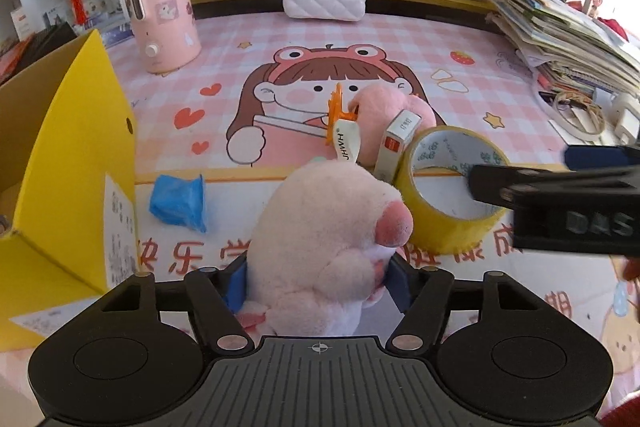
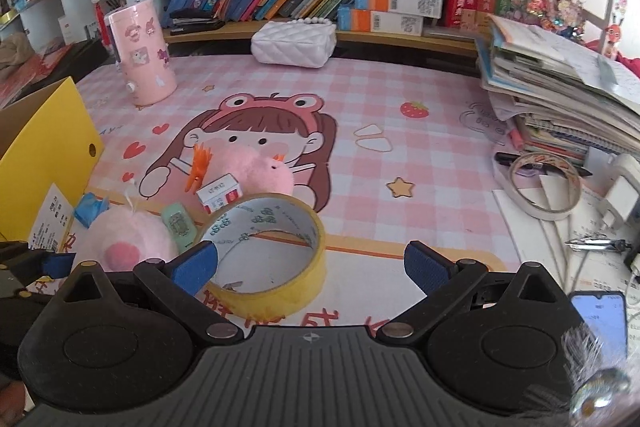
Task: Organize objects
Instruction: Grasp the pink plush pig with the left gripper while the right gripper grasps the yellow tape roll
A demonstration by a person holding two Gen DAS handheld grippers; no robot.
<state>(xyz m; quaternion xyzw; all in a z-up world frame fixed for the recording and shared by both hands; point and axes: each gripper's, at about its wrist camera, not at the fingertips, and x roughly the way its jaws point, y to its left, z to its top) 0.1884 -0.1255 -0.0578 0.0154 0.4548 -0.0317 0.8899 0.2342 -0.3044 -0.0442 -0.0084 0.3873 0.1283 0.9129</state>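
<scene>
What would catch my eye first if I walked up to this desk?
Probably the pink plush toy, squeezed in the left gripper near the desk's front edge. Just right of it lies a big yellow tape roll, with the open right gripper over it. A bright yellow box stands open at the left.

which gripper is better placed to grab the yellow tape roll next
Right. The right gripper is open with the yellow tape roll directly ahead, one finger already at its rim. The left gripper is shut on the pink plush toy.
</scene>
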